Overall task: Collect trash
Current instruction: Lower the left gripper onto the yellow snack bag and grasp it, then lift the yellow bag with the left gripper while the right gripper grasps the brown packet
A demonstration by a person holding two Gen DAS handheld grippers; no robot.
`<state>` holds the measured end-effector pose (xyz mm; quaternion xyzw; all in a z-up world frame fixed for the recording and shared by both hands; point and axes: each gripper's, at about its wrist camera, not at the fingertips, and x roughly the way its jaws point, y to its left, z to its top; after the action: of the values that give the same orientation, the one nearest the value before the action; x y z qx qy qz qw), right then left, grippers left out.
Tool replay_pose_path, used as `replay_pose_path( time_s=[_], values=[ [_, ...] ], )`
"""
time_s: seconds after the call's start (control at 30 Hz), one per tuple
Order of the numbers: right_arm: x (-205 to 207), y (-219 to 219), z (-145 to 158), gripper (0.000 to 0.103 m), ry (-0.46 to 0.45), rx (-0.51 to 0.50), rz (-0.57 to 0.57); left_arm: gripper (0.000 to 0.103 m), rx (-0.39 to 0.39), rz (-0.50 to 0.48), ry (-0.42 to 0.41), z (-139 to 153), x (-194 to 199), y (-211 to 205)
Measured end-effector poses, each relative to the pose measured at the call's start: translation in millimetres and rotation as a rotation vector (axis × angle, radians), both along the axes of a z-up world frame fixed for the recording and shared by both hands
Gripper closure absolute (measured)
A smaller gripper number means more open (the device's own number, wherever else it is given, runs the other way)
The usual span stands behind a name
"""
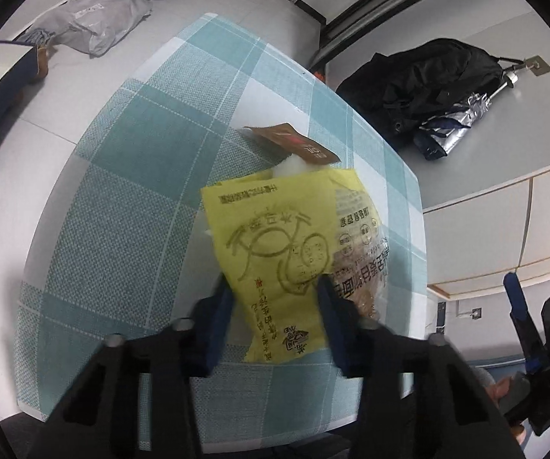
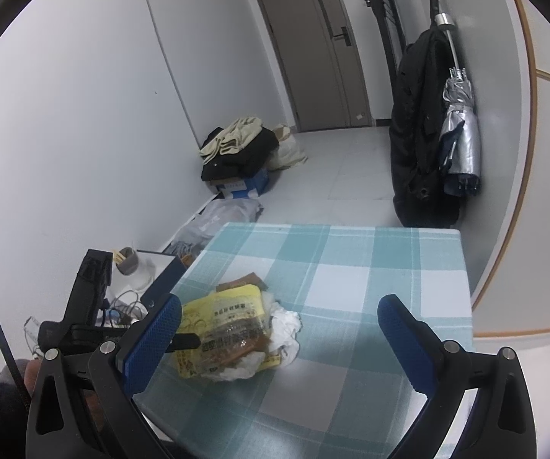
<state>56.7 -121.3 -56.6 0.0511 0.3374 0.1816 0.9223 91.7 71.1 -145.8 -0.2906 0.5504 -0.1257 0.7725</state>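
Observation:
A pile of trash lies on the teal checked tablecloth [image 1: 141, 191] [image 2: 351, 267]: a yellow printed wrapper [image 1: 275, 237] [image 2: 221, 310], a clear wrapper with brown print [image 1: 355, 252] [image 2: 236, 344], a brown sachet [image 1: 297, 145] [image 2: 242, 281] and crumpled white tissue [image 1: 294, 166] [image 2: 284, 325]. My left gripper [image 1: 275, 290] reaches into the pile from its near side, and its blue pads press the yellow wrapper from both sides. My right gripper [image 2: 280, 302] hovers over the table's near edge, wide open, nothing between its fingers; the pile lies by its left finger.
A black jacket [image 2: 420, 134] and a silver umbrella [image 2: 462, 134] hang on the right wall. Clothes on a blue box [image 2: 236, 153] and plastic bags [image 2: 221, 214] sit on the floor. A low stand with a cup [image 2: 129, 264] and cables is left of the table.

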Motion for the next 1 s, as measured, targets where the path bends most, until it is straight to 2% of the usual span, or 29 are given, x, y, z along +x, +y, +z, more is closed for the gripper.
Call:
replay_pose_path(
  time_s=[0.07,0.27,0.47,0.73,1.0],
  values=[
    [-3.0,-0.5,0.7,0.0,-0.002,-0.005,-0.003,0.092,0.012,-0.008,0.0,-0.7,-0.2,-1.3],
    [-10.5,-4.2,3.9,0.0,-0.016,-0.015,-0.026,0.1,0.033,-0.003,-0.05,10.2,-3.5,-4.9],
    [-15.1,-11.2,3.3,0.0,0.0,0.0,-0.057,0.101,0.024,-0.025,-0.159,35.8,-10.5,-5.2],
    [-22.7,-13.5,4.5,0.0,-0.008,-0.009,-0.089,0.101,-0.036,-0.044,-0.259,59.3,-11.9,-7.7],
    [-23.5,-18.3,4.9,0.0,0.025,-0.019,-0.123,0.101,-0.107,0.032,-0.365,84.0,-17.7,17.0]
  ],
)
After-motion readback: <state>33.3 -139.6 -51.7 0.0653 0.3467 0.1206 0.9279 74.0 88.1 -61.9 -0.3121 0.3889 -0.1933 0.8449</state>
